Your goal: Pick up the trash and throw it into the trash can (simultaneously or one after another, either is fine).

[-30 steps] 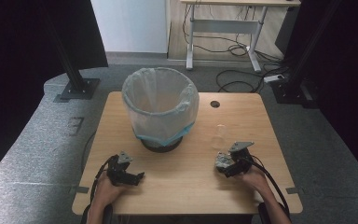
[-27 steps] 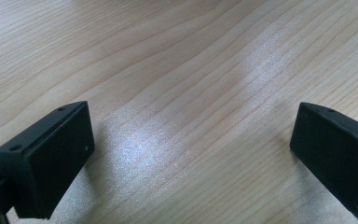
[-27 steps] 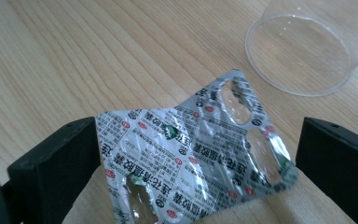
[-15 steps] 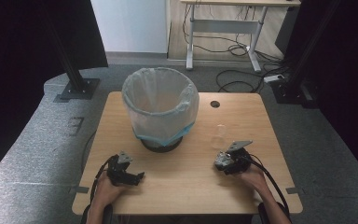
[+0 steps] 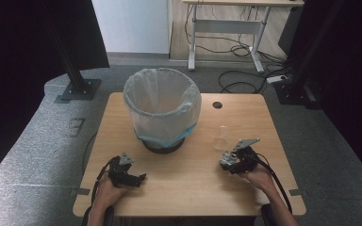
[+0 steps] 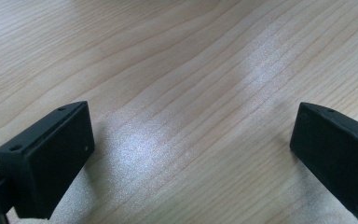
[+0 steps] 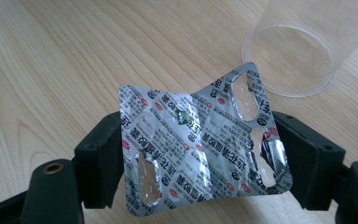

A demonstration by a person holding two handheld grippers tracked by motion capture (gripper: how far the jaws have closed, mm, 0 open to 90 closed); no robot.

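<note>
Foil blister pack (image 7: 200,149) clamped between right gripper (image 7: 200,163) jaws, clear cup (image 7: 298,51) just beyond. Left gripper (image 6: 191,158) view: jaws wide apart, nothing held, bare table (image 6: 177,56). High view: lined bin (image 5: 162,108) well ahead; the pack likely goes there, drop not done.

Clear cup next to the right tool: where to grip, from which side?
Grip the clear cup across its side wall near the open rim, coming level from the person's side, probably. It appears to stand upright with nothing beside it. The right tool is shut on the blister pack; the left tool is open and free.
</note>
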